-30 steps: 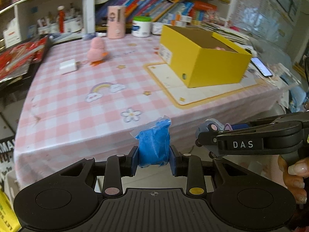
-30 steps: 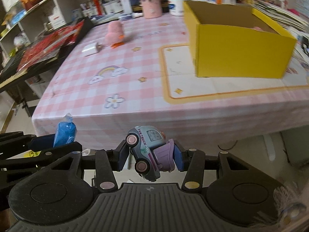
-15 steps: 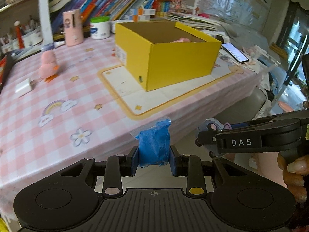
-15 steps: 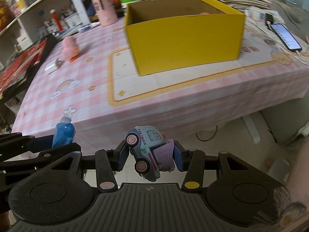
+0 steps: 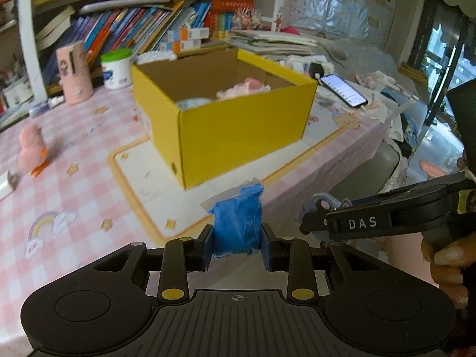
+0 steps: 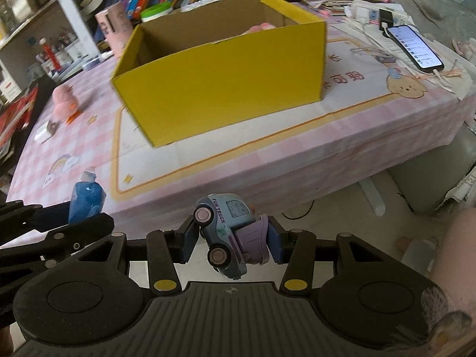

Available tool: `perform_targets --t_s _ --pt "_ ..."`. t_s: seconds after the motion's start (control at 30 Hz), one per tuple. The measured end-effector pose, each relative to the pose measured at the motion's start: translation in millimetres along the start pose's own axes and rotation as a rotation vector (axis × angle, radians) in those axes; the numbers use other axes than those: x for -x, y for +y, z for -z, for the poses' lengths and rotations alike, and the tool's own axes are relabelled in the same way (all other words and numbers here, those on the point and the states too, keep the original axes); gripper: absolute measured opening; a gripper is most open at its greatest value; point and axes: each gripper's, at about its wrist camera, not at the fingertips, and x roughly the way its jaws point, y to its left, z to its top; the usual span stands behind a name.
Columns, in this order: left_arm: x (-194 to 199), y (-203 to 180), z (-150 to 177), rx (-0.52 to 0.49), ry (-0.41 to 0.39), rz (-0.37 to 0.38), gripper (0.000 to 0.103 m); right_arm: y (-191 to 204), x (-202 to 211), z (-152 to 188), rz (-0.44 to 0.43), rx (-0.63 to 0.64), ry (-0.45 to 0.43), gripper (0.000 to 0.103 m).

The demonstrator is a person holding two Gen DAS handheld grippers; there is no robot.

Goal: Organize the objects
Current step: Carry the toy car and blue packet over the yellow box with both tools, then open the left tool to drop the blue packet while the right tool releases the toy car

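My left gripper is shut on a blue packet wrapped in clear film, held in the air just off the table's front edge. My right gripper is shut on a small toy truck, pale blue and purple with pink wheels. Each gripper shows at the other view's side: the right gripper beside the blue packet, the left one with its blue packet at lower left. Ahead stands an open yellow box on the pink checked table, with a pink soft toy inside.
A pink duck toy and a white charger lie on the left of the table. A pink cup and a white jar stand behind the box. A phone lies at the right. Bookshelves line the back.
Both grippers have swung to the right along the table's front, so the yellow box now sits straight ahead and nearer. Each grip has stayed the same.
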Motion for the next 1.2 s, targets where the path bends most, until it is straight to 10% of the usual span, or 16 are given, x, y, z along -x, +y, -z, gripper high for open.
perform_targets --t_s 0.6,1.2 --pt "-35.4 -12.4 -98.9 -0.025 -0.194 -0.068 0.030 -41.7 20.9 -111.1 -0.032 0.064 -0.277 0.045" --pt "-106.8 -5.1 -127.3 0.027 -0.083 -0.215 0.030 -29.9 -39.4 -188.0 -0.153 0.275 -0.248 0.045"
